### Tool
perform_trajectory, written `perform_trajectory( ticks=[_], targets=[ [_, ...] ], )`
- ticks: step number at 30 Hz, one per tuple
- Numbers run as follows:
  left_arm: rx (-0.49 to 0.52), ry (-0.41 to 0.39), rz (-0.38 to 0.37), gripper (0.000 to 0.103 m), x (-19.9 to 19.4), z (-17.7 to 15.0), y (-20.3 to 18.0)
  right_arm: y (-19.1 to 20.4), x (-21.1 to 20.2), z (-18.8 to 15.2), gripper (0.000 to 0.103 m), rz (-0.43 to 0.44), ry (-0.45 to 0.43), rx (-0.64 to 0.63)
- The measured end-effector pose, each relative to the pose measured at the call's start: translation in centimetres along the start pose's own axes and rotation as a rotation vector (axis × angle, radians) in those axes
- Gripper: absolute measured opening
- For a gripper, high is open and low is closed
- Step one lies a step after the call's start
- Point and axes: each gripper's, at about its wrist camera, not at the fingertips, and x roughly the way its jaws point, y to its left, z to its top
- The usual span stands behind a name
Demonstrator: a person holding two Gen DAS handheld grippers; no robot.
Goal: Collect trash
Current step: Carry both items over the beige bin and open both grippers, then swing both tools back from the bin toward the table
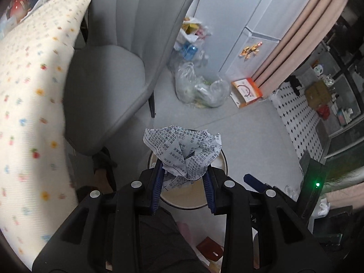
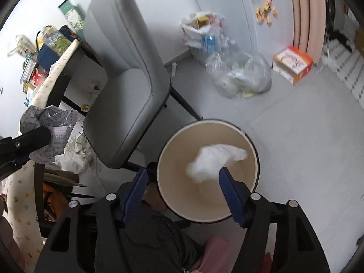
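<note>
My left gripper point(image 1: 184, 170) is shut on a crumpled printed paper point(image 1: 184, 150) and holds it above the cream trash bin point(image 1: 221, 159) on the floor. The same paper point(image 2: 45, 122) and the left gripper show at the left of the right wrist view. My right gripper point(image 2: 183, 174) is open above the bin point(image 2: 252, 145). A blurred white tissue wad point(image 2: 213, 159) is in the air between its fingers, over the bin's opening. More crumpled paper point(image 2: 75, 152) lies at the left beside the chair.
A grey upholstered chair point(image 1: 109, 91) stands left of the bin. A table with a floral cloth point(image 1: 29, 104) is at far left. Clear plastic bags of rubbish point(image 2: 241, 75) and an orange-white box point(image 2: 293, 64) sit on the floor by the white fridge point(image 1: 257, 18).
</note>
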Motion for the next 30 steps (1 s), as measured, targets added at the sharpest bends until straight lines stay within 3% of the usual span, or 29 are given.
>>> perform_trajectory(
  ticks=[12,14,16,18,24,30],
  targets=[
    [0.038,0.114,-0.003,0.033,5.8,-0.2,-2.4,-5.9,-2.2,-0.7,0.064,-0.036,-0.036,0.126],
    [0.033,0.128,-0.011,0.042,6.7,-0.1,-2.7,-6.7,-3.2,-0.8,0.065,-0.047,-0.053,0.142],
    [0.017,0.121,-0.011,0.077,6.9,-0.1,-2.5,-7.1,-3.9,-0.7,0.065,-0.055,-0.064,0.149],
    [0.003,0.105,-0.020,0.086,6.6,0.0,-2.4,-7.3,-4.5,-0.7,0.065,-0.060,-0.073,0.152],
    [-0.042,0.069,-0.026,0.090,4.8,0.7,-1.5,-6.2,-5.4,-0.3,0.066,-0.048,-0.089,0.141],
    [-0.037,-0.012,-0.037,0.092,1.0,1.2,-1.0,-3.4,-7.3,0.6,0.075,-0.044,-0.136,0.085]
  ],
)
